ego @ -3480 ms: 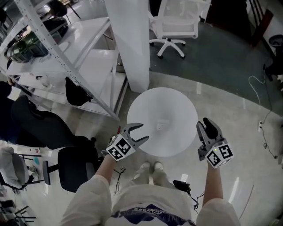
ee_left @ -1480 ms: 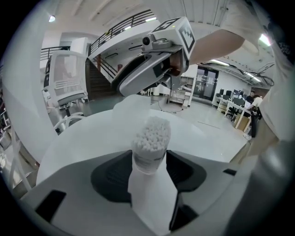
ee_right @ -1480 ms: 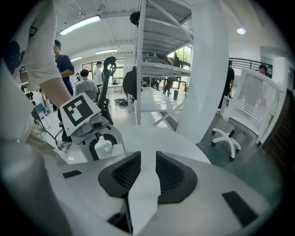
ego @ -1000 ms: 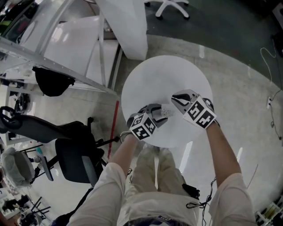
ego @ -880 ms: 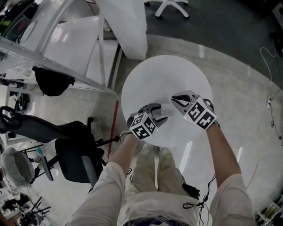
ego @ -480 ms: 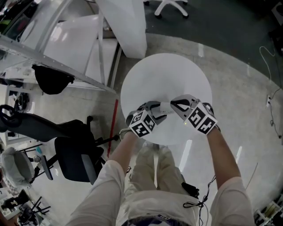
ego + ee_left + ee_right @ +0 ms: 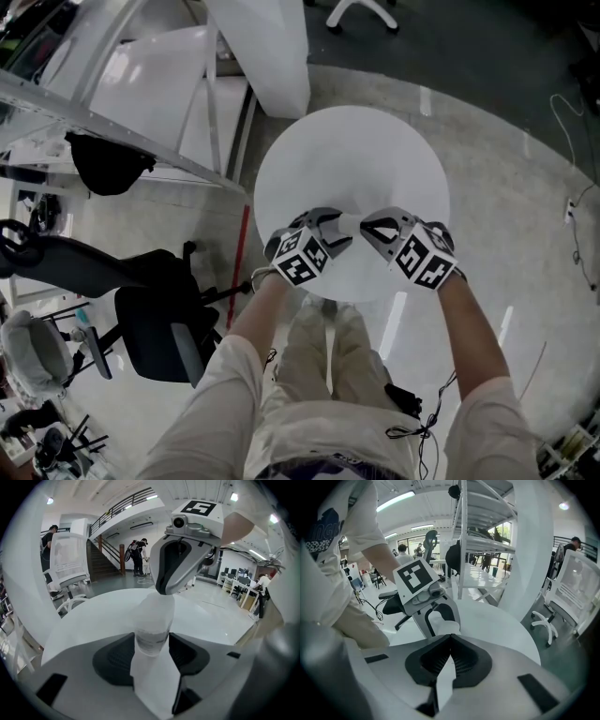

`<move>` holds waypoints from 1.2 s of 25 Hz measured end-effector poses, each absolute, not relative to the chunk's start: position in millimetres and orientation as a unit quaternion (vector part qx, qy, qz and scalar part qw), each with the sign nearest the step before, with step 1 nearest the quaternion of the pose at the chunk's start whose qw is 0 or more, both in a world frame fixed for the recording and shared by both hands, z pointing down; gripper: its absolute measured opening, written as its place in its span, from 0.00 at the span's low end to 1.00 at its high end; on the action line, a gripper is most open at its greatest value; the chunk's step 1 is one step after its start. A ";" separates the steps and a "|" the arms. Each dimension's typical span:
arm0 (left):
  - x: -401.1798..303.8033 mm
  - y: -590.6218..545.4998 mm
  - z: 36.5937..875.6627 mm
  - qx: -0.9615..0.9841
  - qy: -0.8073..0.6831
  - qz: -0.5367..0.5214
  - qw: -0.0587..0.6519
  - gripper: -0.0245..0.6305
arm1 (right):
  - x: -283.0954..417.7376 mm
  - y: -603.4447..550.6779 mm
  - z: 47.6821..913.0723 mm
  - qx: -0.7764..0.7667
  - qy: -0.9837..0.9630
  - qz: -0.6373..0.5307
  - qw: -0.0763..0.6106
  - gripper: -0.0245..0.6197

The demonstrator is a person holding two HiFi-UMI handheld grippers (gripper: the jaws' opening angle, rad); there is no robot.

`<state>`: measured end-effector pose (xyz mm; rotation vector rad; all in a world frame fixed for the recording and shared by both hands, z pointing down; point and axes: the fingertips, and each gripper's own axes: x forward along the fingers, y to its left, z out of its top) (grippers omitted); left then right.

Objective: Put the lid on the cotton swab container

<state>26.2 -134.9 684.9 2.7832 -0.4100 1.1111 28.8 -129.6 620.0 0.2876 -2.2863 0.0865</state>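
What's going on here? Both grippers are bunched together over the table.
A person is working two handheld grippers over a round white table. The left gripper is clamped on a translucent cotton swab container. The right gripper has its jaws shut, with the tips right at the container's top end. The pictures do not show whether it is pinching the lid there or whether the lid is already seated.

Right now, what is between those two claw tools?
The cotton swab container, held by the left gripper, right gripper at its top; seen in left gripper view.
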 end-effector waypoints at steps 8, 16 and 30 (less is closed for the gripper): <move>26.5 -135.7 685.0 0.919 -0.133 0.368 0.056 0.38 | 30.8 -127.2 627.0 0.108 -0.903 0.036 0.414 0.05; 26.1 -135.1 686.2 0.919 -0.135 0.366 0.057 0.38 | 31.3 -127.1 629.8 0.110 -0.906 0.051 0.406 0.05; 22.8 -135.0 687.9 0.917 -0.134 0.370 0.059 0.37 | 31.6 -126.3 631.6 0.108 -0.906 0.050 0.405 0.06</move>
